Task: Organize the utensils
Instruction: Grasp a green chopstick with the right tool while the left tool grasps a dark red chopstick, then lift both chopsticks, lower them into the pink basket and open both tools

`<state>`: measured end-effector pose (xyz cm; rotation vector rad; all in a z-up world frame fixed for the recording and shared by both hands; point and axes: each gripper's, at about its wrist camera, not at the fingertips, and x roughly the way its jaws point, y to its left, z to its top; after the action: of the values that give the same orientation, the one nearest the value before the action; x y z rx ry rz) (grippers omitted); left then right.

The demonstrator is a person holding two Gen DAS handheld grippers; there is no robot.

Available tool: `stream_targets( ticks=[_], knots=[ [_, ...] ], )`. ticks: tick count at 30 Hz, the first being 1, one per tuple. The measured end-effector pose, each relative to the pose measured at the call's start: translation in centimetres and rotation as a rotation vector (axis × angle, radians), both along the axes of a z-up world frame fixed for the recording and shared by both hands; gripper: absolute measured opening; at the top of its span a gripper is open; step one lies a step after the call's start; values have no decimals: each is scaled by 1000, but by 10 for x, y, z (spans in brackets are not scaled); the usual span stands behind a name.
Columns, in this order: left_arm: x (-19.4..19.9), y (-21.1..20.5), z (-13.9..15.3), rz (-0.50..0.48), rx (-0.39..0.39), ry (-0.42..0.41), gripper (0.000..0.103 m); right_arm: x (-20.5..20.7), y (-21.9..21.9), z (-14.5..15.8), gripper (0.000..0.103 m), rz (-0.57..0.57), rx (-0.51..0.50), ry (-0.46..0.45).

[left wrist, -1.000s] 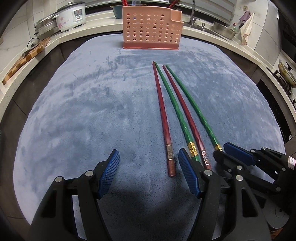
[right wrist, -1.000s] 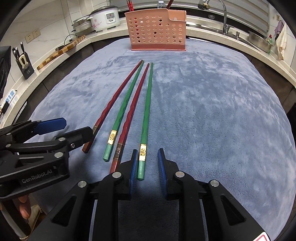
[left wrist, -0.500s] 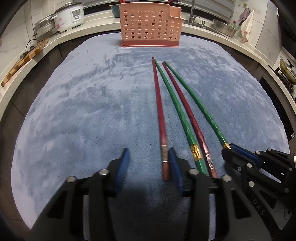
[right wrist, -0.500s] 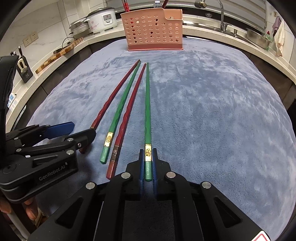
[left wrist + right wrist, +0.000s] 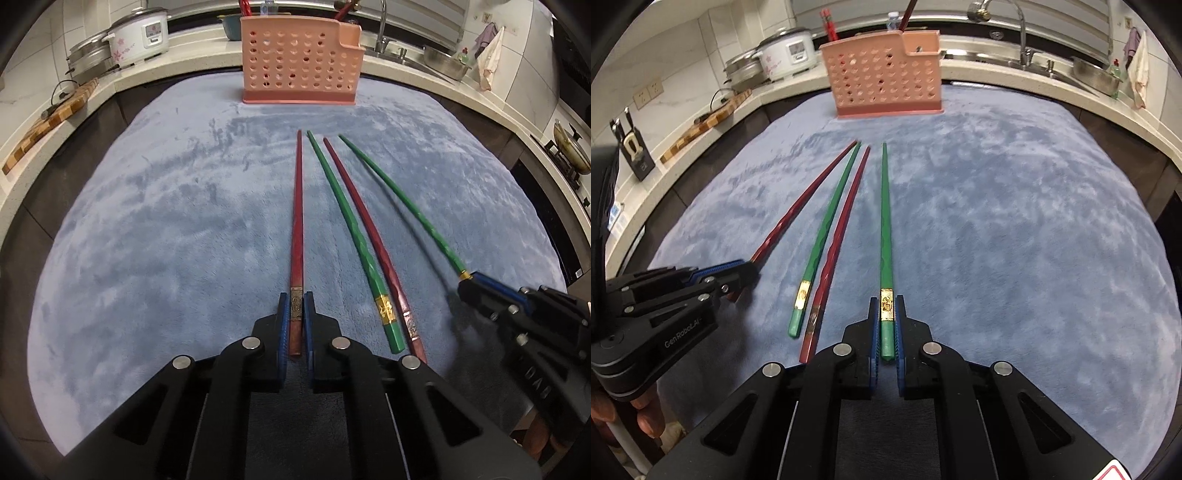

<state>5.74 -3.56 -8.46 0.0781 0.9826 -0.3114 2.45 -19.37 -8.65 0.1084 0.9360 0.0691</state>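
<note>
Two red and two green chopsticks lie on a blue-grey cloth [image 5: 147, 221], tips toward a pink perforated utensil holder [image 5: 300, 70] at the far edge. My left gripper [image 5: 295, 306] is shut on the thick end of the leftmost red chopstick [image 5: 297, 221]. My right gripper [image 5: 887, 310] is shut on the thick end of the rightmost green chopstick [image 5: 885, 221], which looks slightly raised. The other green chopstick [image 5: 351, 221] and red chopstick [image 5: 369, 236] lie free between them. The holder also shows in the right wrist view [image 5: 884, 77], with red utensils standing in it.
A white rice cooker [image 5: 138, 35] and a wooden cutting board [image 5: 51, 118] stand on the counter at the left. A sink with a tap [image 5: 1023, 29] and a metal bowl [image 5: 447, 64] are at the back right. A pan [image 5: 570, 147] sits at the far right.
My left gripper moved right and closed on the leftmost red chopstick. My right gripper closed on the rightmost green chopstick and drew it away from the other three.
</note>
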Motion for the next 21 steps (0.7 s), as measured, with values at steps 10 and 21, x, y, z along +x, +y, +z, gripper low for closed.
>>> stream_targets(
  ticks=[10, 21],
  knots=[
    [1, 7, 45, 26, -47, -91, 7, 4, -18, 51, 7, -42, 16, -117],
    [22, 23, 106, 68, -114, -205, 7, 14, -34, 109, 7, -74, 38, -240]
  ],
)
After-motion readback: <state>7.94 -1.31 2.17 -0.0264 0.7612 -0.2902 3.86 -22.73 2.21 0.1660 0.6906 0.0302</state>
